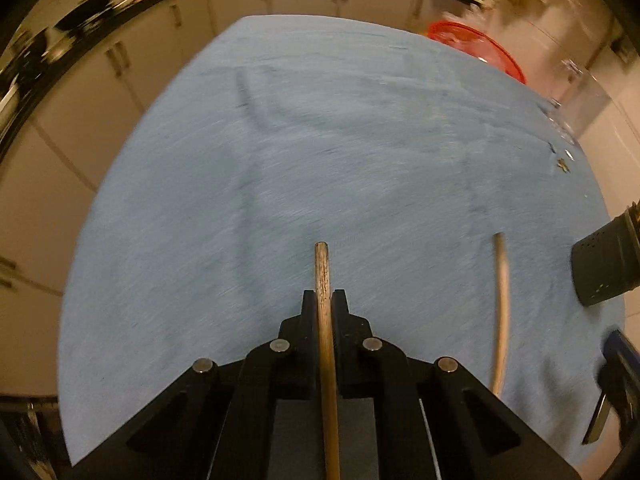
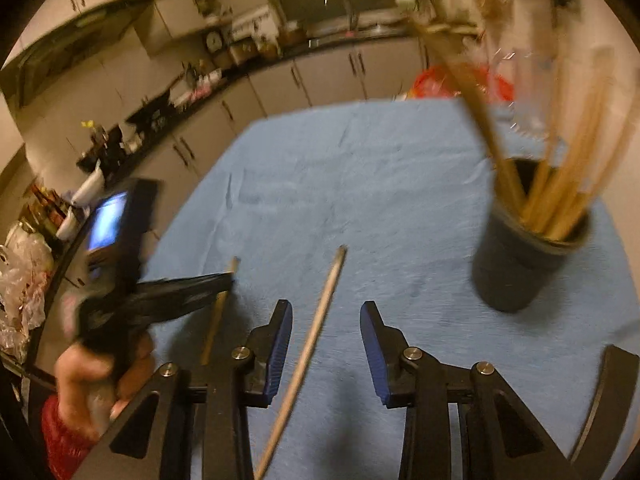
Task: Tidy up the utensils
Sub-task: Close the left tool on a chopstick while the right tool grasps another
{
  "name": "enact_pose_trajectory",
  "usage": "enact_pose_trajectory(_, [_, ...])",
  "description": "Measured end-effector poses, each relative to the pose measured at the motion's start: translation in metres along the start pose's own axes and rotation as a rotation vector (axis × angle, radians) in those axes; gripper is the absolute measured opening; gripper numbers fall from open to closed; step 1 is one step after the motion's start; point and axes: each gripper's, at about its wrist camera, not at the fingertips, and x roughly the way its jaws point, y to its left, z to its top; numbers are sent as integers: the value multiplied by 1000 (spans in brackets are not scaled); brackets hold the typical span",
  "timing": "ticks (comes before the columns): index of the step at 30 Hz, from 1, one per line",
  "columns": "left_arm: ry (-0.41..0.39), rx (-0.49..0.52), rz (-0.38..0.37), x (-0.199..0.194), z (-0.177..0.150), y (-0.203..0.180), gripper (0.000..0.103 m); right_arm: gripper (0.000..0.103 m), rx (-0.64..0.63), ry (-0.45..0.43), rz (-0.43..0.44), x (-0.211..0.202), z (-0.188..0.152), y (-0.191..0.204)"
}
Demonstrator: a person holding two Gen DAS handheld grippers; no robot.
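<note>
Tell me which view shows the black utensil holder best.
The right wrist view: the black utensil holder stands whole on the blue cloth, wooden utensils inside. The left wrist view catches only its side at the right edge.

The left claw (image 1: 324, 300) is black with 4 silver screws; the right claw (image 2: 326, 344) has blue pads (image 2: 280, 348). The sleeve (image 2: 60, 440), lower left, is red.

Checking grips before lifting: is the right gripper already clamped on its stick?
No: the right gripper is open, its blue pads standing clear of the pale stick lying between them.
</note>
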Motion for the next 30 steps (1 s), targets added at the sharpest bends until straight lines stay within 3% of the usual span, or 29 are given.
enact_pose_trajectory(6, [28,-40,-43,-2,-1,24,8,38,48,169,-19,66,33,3])
enact_pose_trajectory(8, [38,-27,-39,2,4,19,8,33,64,213,-42,84,41,1])
enact_pose_trajectory(13, [37,9,-6,10,17,8,8,28,58,286,-102,114,47,-2])
enact_pose_trajectory(15, [29,14,0,11,19,7,8,22,34,282,-129,118,50,2])
enact_pose_trajectory(16, [25,12,0,12,19,6,8,14,35,278,-128,119,50,3])
enact_pose_trajectory(19, [16,-14,-70,12,22,8,7,8,29,278,-85,119,49,5])
enact_pose_trajectory(23, [-57,-18,-106,-18,12,16,7,8,41,185,4,92,47,13])
enact_pose_trajectory(30, [-262,-12,-143,-99,1,11,7,8,-19,-112,91,-8,40,32])
